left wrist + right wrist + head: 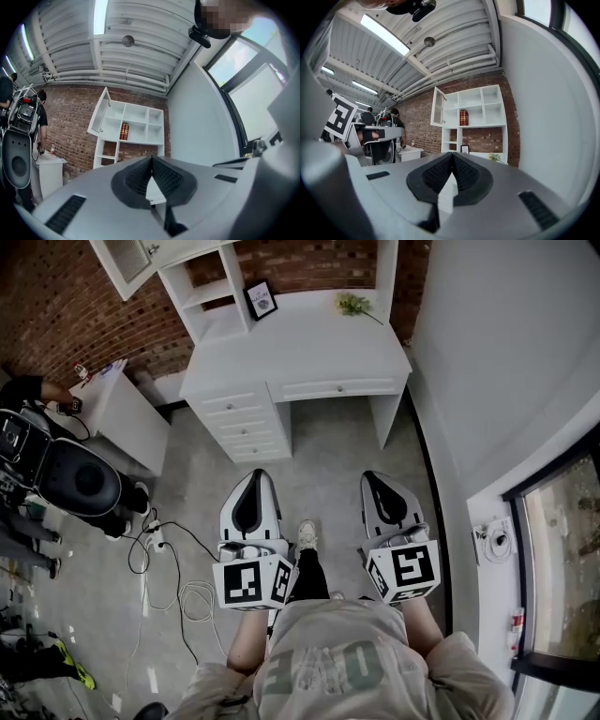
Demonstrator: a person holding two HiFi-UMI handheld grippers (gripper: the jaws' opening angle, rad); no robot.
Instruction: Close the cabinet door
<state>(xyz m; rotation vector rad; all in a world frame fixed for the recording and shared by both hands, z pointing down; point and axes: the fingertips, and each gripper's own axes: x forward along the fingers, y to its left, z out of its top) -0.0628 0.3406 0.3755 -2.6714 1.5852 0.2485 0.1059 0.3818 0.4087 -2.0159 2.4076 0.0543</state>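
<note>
The white cabinet door stands swung open at the top left of the white hutch over the desk. In the left gripper view the door hangs out to the left of the shelves, which hold red books. The right gripper view shows the same door and books. My left gripper and right gripper are held side by side, well short of the desk. Both are shut with nothing in them, the left and the right alike.
A picture frame and a small plant sit on the desk. A low white side table stands at the left, with a person and dark equipment beside it. Cables trail over the floor. A wall runs along the right.
</note>
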